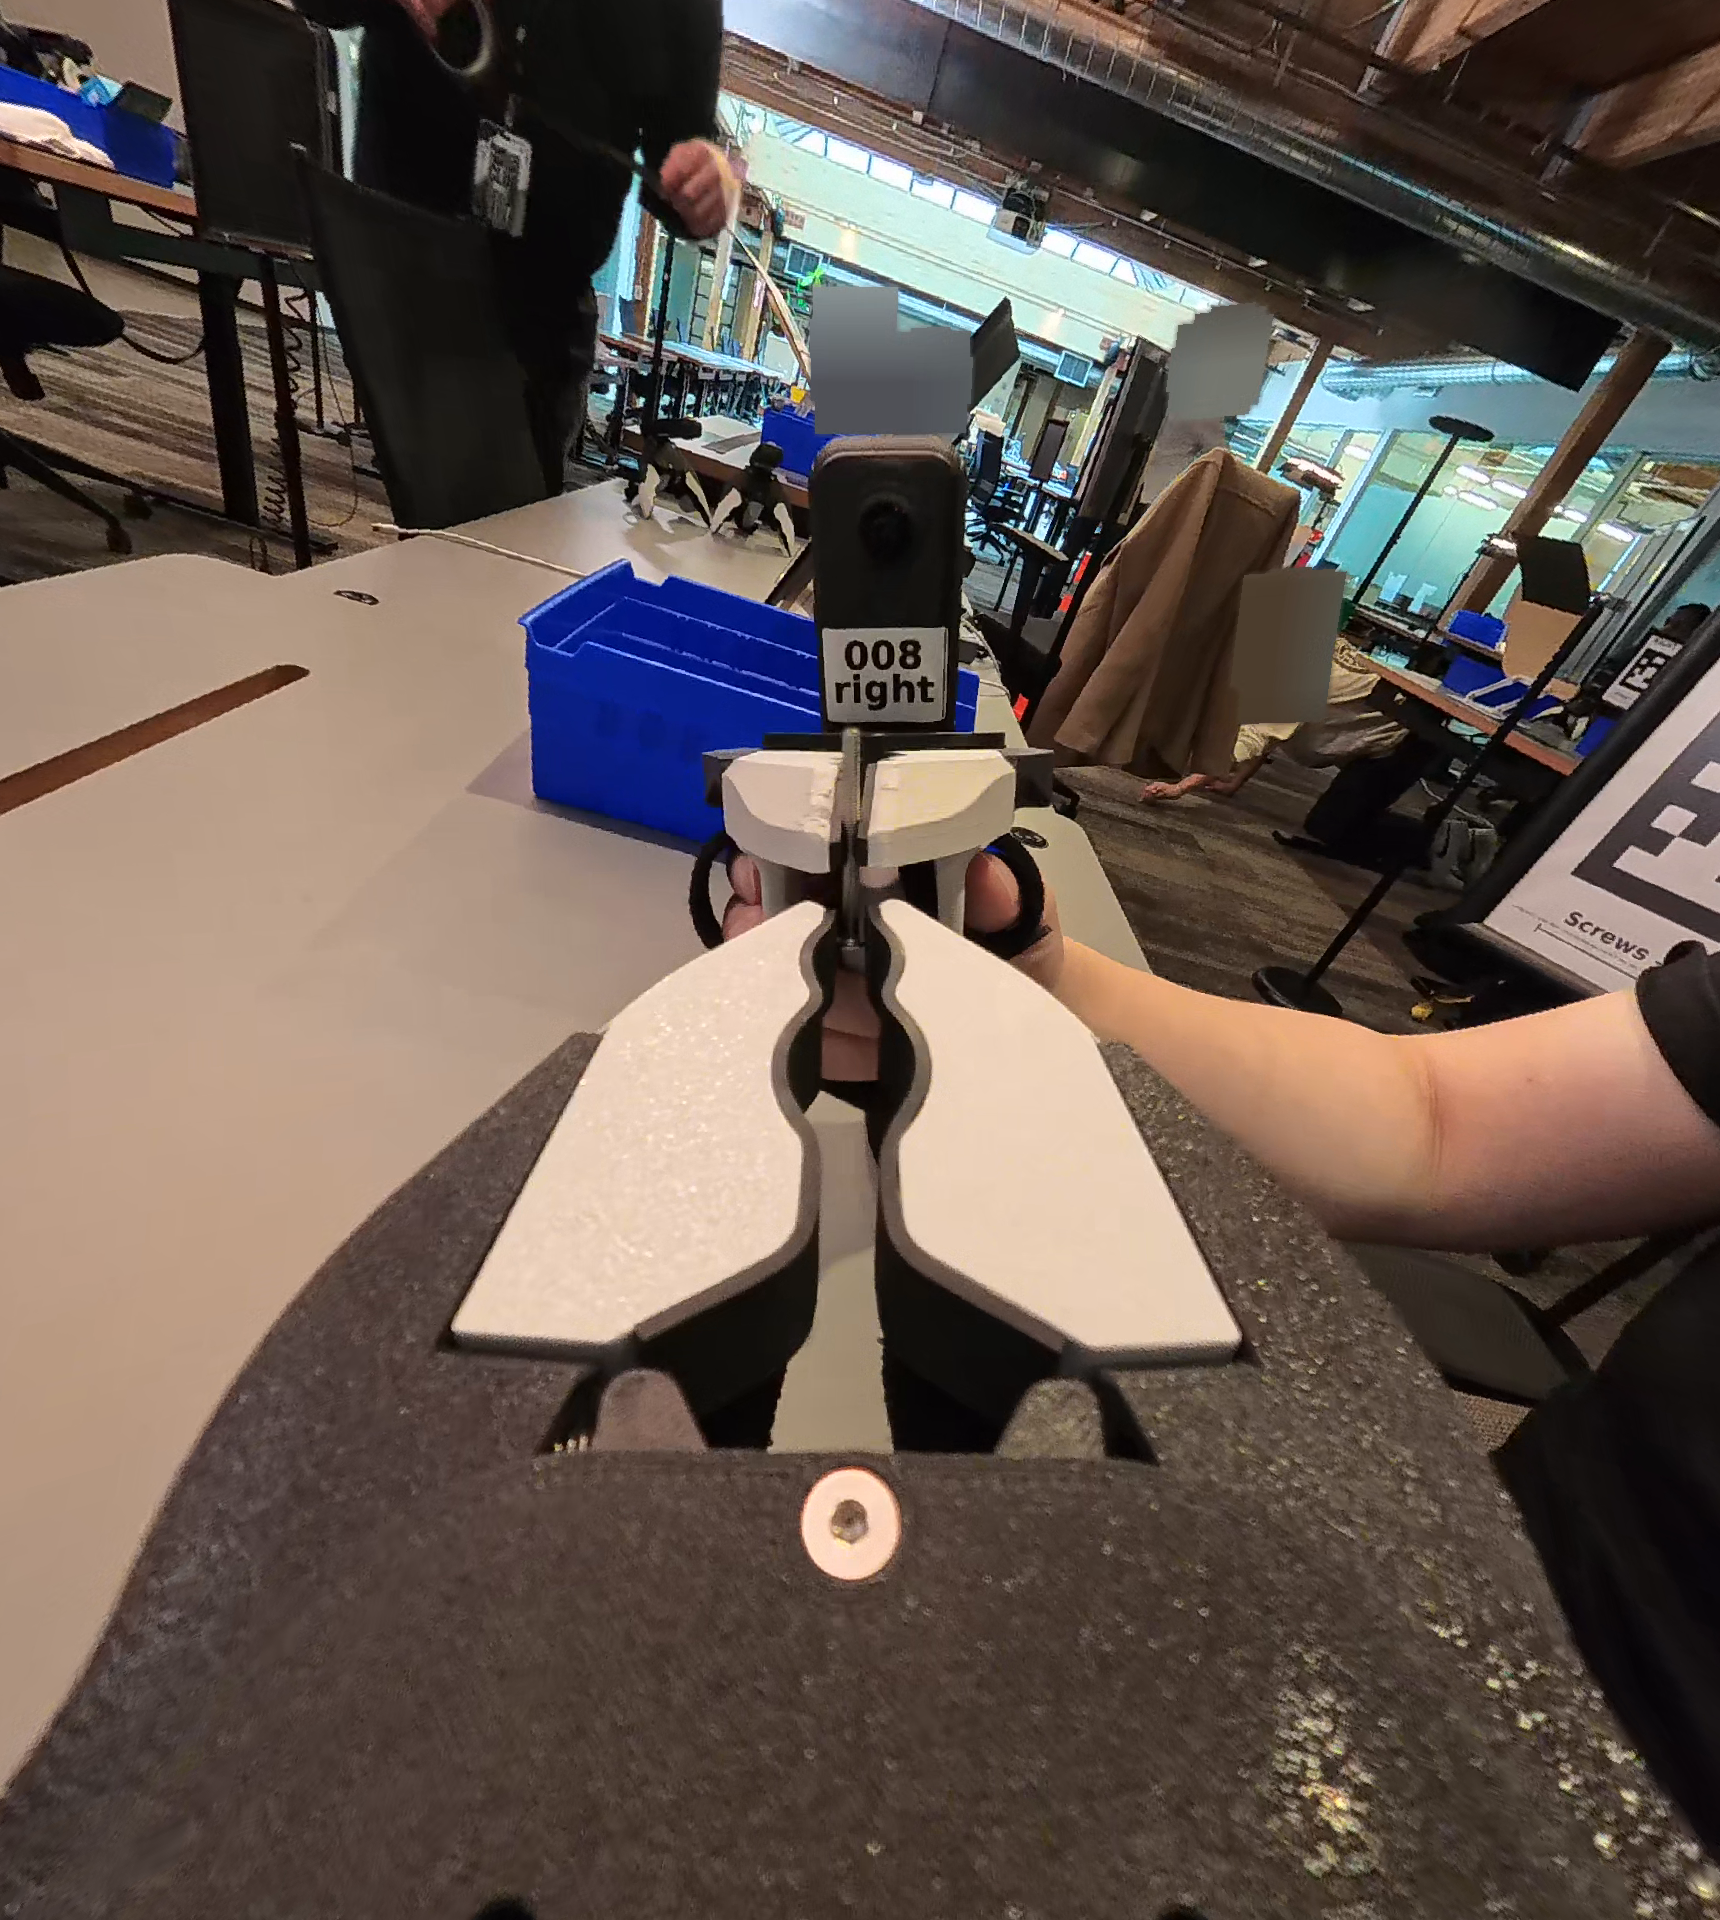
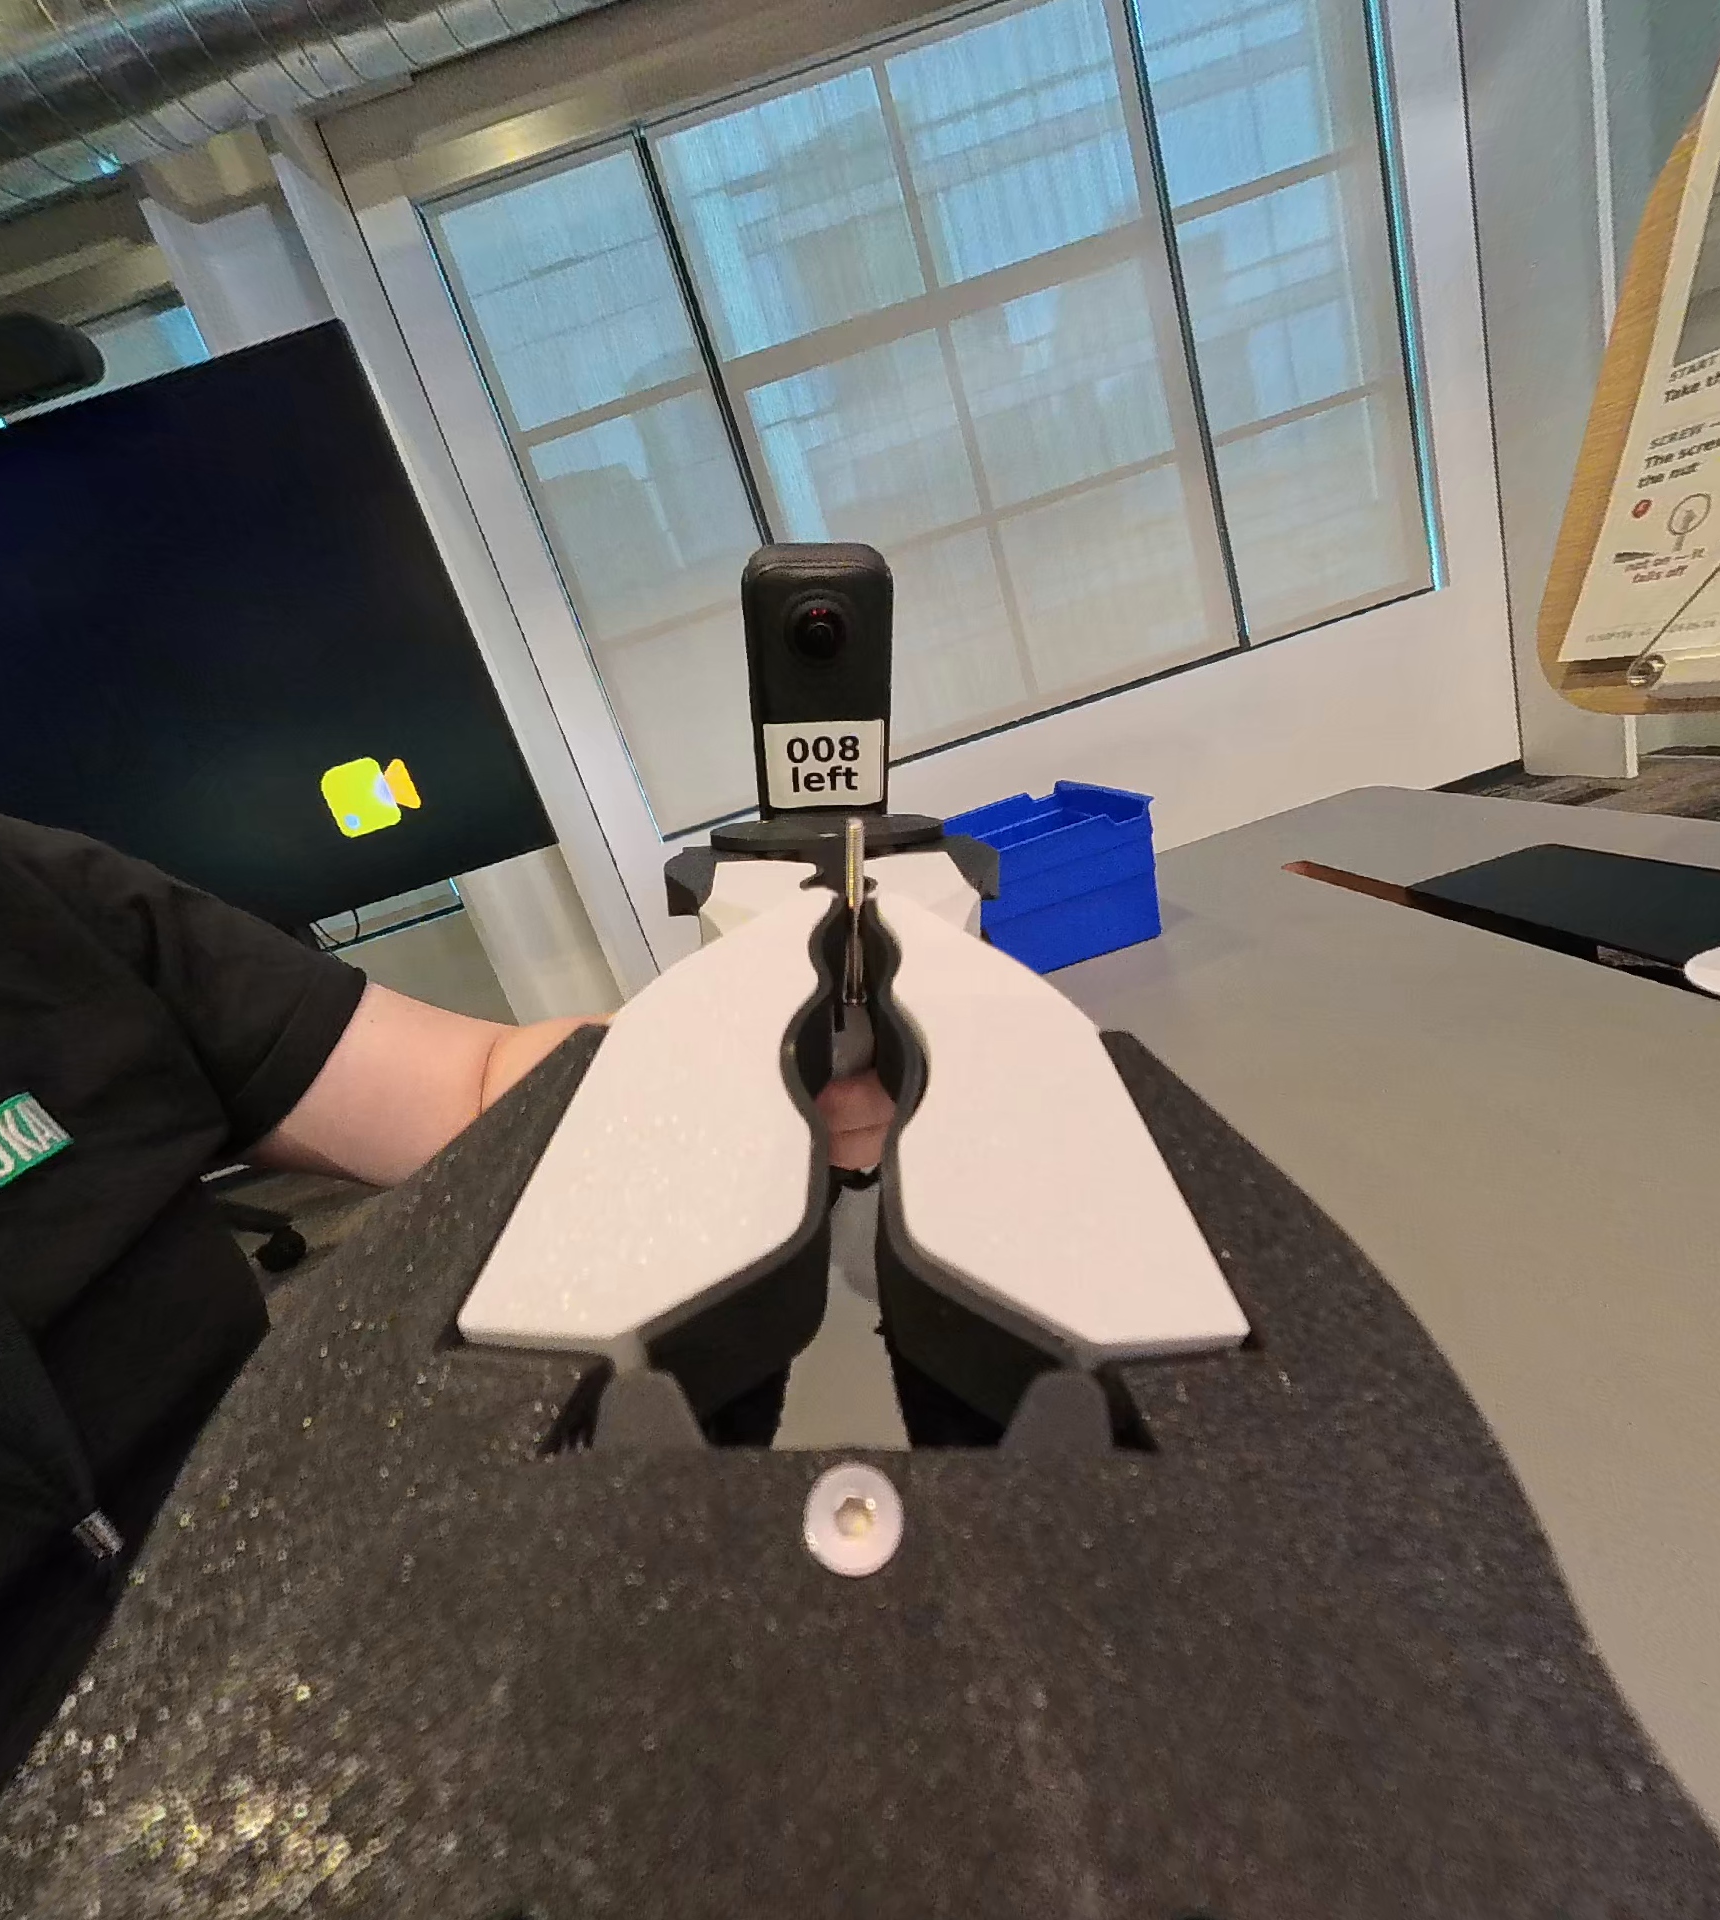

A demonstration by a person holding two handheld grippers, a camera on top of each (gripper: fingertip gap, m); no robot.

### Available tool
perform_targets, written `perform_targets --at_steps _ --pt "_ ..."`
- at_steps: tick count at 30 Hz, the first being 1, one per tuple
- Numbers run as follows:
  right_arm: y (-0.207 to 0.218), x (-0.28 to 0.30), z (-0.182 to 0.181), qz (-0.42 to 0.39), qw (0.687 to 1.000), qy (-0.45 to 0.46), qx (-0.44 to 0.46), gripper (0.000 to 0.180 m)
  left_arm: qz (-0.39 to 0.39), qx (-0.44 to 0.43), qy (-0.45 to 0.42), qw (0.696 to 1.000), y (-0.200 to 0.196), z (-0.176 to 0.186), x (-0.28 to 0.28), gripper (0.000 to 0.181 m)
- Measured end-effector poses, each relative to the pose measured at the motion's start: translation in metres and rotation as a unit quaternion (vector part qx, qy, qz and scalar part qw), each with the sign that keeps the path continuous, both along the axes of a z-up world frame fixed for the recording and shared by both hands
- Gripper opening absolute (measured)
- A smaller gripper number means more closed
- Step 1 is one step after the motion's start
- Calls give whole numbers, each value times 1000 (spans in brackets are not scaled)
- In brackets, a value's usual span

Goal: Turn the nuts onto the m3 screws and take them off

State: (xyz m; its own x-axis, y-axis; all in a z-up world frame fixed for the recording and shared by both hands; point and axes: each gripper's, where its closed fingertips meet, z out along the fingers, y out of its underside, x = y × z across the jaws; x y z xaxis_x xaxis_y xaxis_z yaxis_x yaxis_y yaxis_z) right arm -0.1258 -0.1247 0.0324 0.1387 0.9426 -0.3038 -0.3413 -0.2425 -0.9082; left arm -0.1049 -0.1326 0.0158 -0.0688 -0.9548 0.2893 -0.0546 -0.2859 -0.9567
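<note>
Two handheld grippers are facing each other tip to tip above a grey table [image 1: 212, 987], each white-fingered with a black body. In the left wrist view, the left gripper [image 1: 848, 935] is pointing straight at the right gripper [image 1: 866, 810], whose fingers are nearly closed on a thin metal m3 screw [image 1: 851, 831] standing upright between them. The left gripper's fingers [image 1: 710, 1039] are pressing nearly together at their tips, right at the lower end of the screw, where something small and metallic is showing; whether that is a nut is too small to tell. In the right wrist view, the same screw [image 2: 854, 904] is rising just ahead of the right gripper's [image 2: 851, 935] tips, in front of the opposing gripper's black camera [image 2: 818, 644], which is carrying a white label. A person's bare forearm [image 1: 1355, 1122] is reaching in from the right of the left gripper. A blue plastic bin [image 1: 648, 707] is sitting on the table beyond the tips, to the left. Farther back, a person in dark clothes [image 1: 523, 208] is standing.
</note>
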Motion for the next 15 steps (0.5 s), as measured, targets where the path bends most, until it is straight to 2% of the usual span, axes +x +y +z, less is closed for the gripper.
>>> perform_targets --at_steps 3,6,9,15 --pt "0 -1 -2 0 1000 -5 -3 2 1 2 4 1000 0 -1 -1 5" --pt "3 0 -3 -3 1000 -4 -13 2 0 3 1 1000 1 2 -1 15" --pt "4 3 0 2 999 14 -30 2 2 11 9 1000 2 2 -2 18" --pt "10 8 1 18 995 46 -81 2 4 -9 14 1000 8 3 -4 17"
